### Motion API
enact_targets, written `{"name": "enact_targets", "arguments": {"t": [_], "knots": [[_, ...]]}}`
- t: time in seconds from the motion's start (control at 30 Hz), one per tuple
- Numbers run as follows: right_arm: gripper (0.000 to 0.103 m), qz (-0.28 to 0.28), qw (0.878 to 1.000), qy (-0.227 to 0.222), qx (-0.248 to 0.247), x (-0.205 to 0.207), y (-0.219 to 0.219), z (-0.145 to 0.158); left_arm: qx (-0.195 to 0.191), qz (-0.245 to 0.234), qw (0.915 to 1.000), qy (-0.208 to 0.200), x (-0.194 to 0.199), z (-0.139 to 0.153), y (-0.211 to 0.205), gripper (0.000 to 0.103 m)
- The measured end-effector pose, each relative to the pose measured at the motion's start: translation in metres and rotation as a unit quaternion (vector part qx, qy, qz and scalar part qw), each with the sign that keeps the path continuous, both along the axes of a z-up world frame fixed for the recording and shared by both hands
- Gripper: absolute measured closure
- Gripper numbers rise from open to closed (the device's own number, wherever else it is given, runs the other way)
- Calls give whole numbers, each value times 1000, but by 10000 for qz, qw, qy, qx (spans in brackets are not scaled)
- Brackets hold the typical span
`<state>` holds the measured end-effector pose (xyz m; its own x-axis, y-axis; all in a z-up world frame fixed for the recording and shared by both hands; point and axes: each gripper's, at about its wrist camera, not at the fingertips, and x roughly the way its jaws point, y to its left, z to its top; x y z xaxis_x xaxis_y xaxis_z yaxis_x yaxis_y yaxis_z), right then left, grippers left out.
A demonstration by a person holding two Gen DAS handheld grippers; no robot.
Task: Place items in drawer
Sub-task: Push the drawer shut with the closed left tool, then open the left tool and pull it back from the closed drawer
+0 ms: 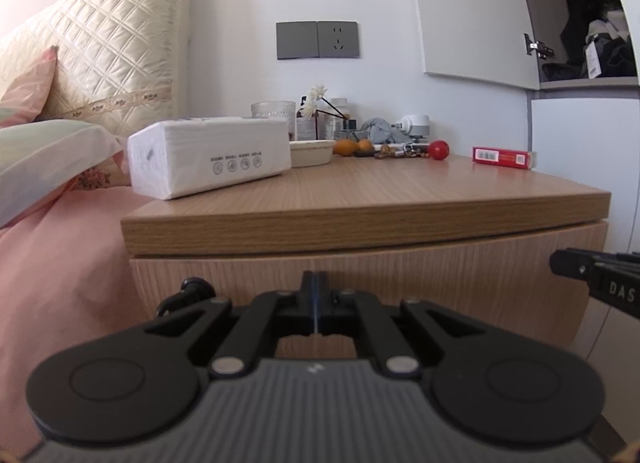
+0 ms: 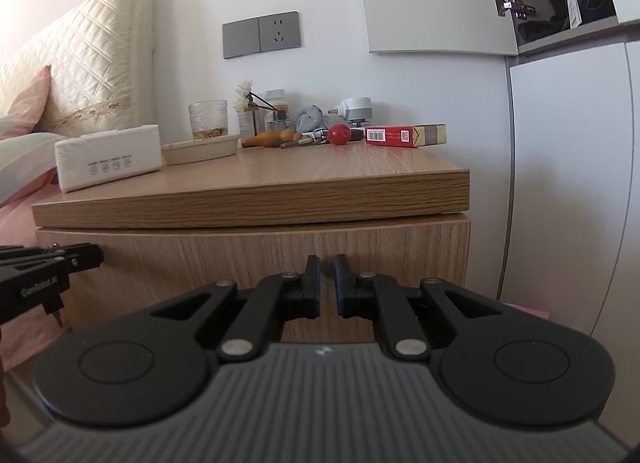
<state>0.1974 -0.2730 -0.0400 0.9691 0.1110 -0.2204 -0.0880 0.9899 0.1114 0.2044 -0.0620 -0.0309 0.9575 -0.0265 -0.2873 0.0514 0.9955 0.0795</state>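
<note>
A wooden nightstand (image 1: 360,187) (image 2: 280,179) has a closed drawer front (image 1: 400,279) (image 2: 240,255) under its top. On top lie a white tissue pack (image 1: 210,157) (image 2: 108,161), a red box (image 1: 502,157) (image 2: 404,135), a red ball (image 1: 439,149) (image 2: 340,133) and small oranges (image 1: 346,146). My left gripper (image 1: 315,283) is shut and empty, close before the drawer front. My right gripper (image 2: 327,271) is slightly open and empty, before the drawer front; it also shows in the left wrist view (image 1: 592,267).
A bed with pink cover (image 1: 60,263) and pillows (image 1: 112,51) lies left of the nightstand. A beige dish (image 2: 200,149), a glass (image 2: 208,119), bottles, a cloth and a plug stand at the back. A white wardrobe (image 2: 568,163) stands right.
</note>
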Motion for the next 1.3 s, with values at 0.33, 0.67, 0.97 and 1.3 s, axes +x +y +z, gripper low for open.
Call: {"name": "enact_targets", "arguments": {"t": [0.33,0.67,0.97,1.3], "knots": [[93,20,9993,41,373,10,-7,0,36,-30,10000,41,10,1,1,100],[93,59,9995,25,308,10,-5,0,141,-75,9999,-27,8,-2,-1,100],[91,251,9982,155,517,1,-18,9,124,8,9999,48,1,1,5,93],[91,218,9978,263,575,-16,-25,18,134,16,9998,130,-33,13,10,81]]}}
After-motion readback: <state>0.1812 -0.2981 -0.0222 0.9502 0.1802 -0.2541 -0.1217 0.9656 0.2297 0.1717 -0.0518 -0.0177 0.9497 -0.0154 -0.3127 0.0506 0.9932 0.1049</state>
